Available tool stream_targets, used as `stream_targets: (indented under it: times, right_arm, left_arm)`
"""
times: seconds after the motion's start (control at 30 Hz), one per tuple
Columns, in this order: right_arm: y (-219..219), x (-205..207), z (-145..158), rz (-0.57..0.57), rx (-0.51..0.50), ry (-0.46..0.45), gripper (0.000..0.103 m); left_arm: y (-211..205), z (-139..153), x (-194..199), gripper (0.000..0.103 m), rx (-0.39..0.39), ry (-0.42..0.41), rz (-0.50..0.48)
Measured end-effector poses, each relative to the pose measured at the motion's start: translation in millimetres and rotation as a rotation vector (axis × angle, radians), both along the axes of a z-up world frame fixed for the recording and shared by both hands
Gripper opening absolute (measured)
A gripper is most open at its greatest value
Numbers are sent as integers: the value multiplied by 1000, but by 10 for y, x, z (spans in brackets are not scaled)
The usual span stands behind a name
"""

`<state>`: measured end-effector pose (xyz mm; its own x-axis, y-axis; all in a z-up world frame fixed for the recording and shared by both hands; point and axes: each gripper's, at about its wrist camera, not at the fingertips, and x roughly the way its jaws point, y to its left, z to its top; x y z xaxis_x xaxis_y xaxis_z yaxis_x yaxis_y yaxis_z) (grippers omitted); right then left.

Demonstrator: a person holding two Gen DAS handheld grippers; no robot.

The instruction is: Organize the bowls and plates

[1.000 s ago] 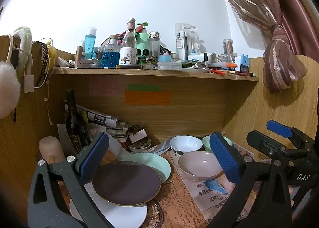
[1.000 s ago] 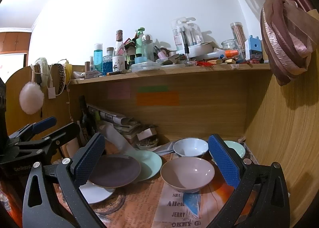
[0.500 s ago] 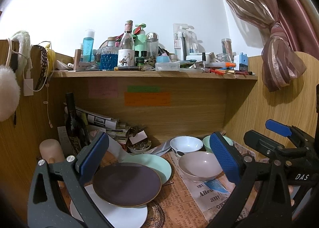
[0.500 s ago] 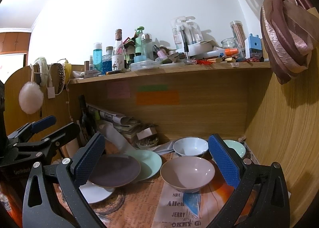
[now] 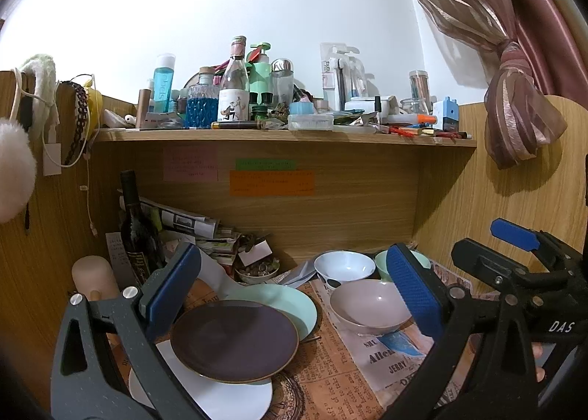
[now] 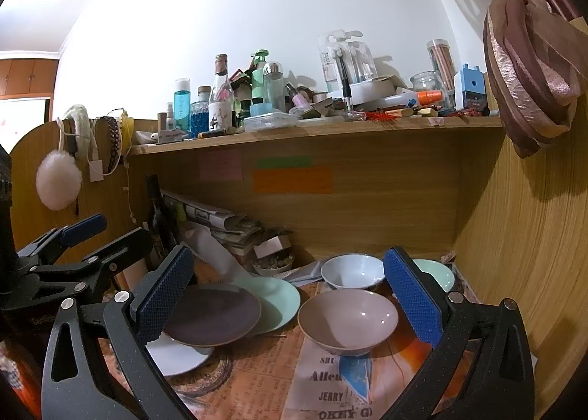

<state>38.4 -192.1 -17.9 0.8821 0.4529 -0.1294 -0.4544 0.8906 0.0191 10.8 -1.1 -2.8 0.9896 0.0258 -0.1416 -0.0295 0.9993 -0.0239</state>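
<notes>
The left gripper point(image 5: 294, 287), black-framed with blue ribbed pads, stands wide apart and grips nothing; the right gripper point(image 6: 288, 289), built the same, is spread just as wide and equally empty. Each shows at the edge of the other's view.

Between the left gripper's pads lies a dark brown round plate with a thin gold rim point(image 5: 235, 341). It rests on top of a white round plate point(image 5: 220, 392) and overlaps the near edge of a pale mint-green round plate point(image 5: 290, 304) behind it. To the right of this stack sits a dusty-pink ceramic bowl point(image 6: 347, 319), upright and apart from the plates. Behind it stands a white bowl with dark spots on its outside point(image 5: 343, 267), and just beside that, partly hidden by the right-hand pad in both views, a mint-green bowl point(image 6: 435, 273).

All of these sit on printed newspaper sheets point(image 6: 330, 387) covering a wooden desk nook point(image 5: 367, 206) (the print is legible only in fragments). At the back left stand a dark glass wine bottle point(image 5: 137, 236), a heap of folded papers point(image 5: 191, 223) and a small dish of odds and ends point(image 5: 257, 271). Coloured sticky notes point(image 5: 272, 182) are fixed to the back panel, and the crowded upper shelf point(image 5: 279, 135) carries bottles and jars. A pink striped curtain point(image 5: 514, 107) hangs knotted at the right.
</notes>
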Motion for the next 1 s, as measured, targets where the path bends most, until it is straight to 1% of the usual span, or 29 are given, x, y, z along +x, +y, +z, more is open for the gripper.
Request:
stream_targets:
  times: [0.43,0.63,0.87,1.0]
  right_arm:
    - [20,10,-2,2,1,6,103]
    - [38,39,-13,0,10,16,103]
    - [58,107,-49,7,23,44,103]
    - [107,183,-91,-3,11,55,103]
  left_arm:
    - [-4,-3,4,103,2,-1,3]
    - [21,-14,67,103,0,6,1]
    - [35,-93,128,103,4,18,3]
    - [79,-156,210,103,8,38,15]
